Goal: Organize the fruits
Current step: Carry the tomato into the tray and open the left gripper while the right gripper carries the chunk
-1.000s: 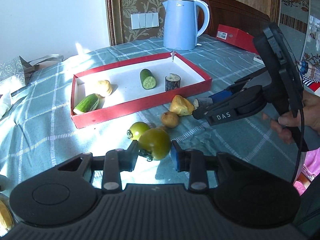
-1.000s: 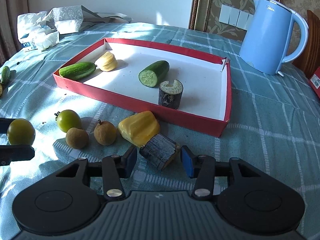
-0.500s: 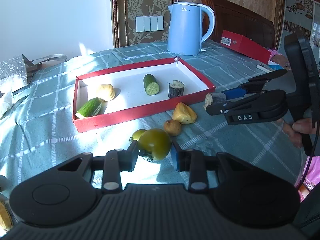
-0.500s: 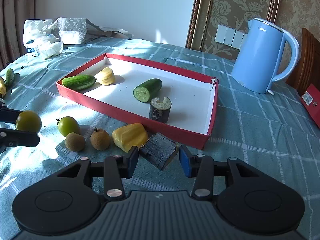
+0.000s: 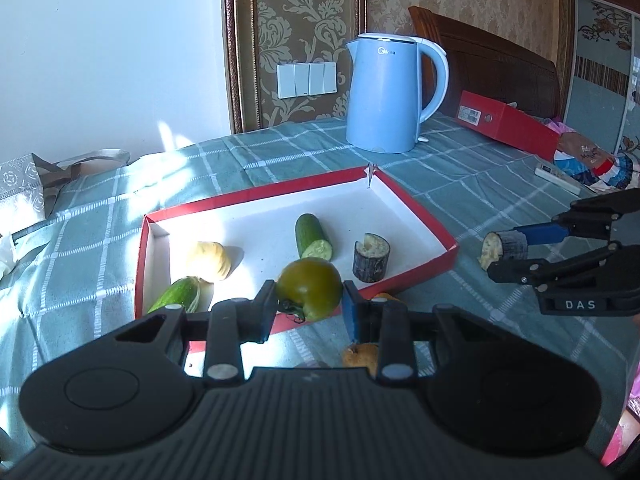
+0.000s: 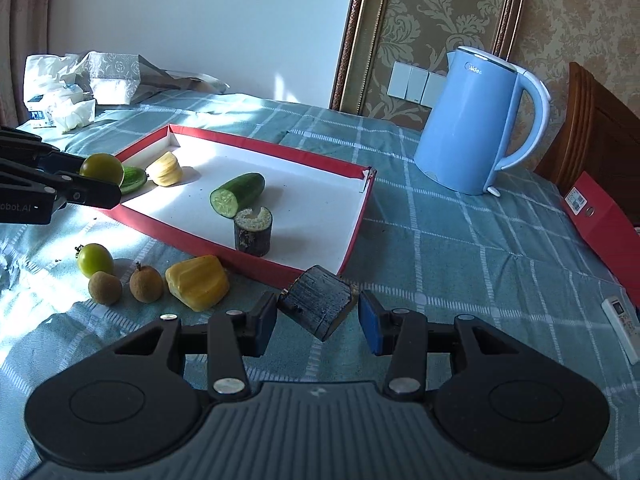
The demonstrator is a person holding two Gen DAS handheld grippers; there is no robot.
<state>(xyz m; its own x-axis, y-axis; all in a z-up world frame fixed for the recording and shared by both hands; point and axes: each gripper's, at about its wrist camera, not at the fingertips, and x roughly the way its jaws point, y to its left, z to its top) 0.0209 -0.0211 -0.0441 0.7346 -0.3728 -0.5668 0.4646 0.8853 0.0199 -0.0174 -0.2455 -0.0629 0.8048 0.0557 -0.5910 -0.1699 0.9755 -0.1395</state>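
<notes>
My left gripper [image 5: 309, 307] is shut on a green tomato [image 5: 309, 287] and holds it in the air at the near edge of the red tray [image 5: 416, 208]. My right gripper [image 6: 317, 320] is shut on a dark cut chunk [image 6: 318, 302], lifted above the cloth by the tray's near right corner. The chunk also shows in the left wrist view [image 5: 502, 245]. The tray [image 6: 356, 224] holds two cucumber pieces [image 6: 238, 194], a yellow piece [image 6: 166, 168] and another dark chunk [image 6: 253, 231]. A second green tomato [image 6: 95, 260], two brown fruits [image 6: 146, 284] and a yellow piece [image 6: 197, 282] lie on the cloth.
A blue kettle [image 6: 476, 120] stands behind the tray. A red box [image 6: 600, 216] and a remote [image 6: 620, 320] lie at the right. Paper bags and tissues [image 6: 80, 88] sit at the far left. The table has a checked green cloth.
Both grippers rose off the cloth with their loads. The left one carried the tomato forward to the tray's near edge. The right one lifted the dark chunk clear of the yellow piece.
</notes>
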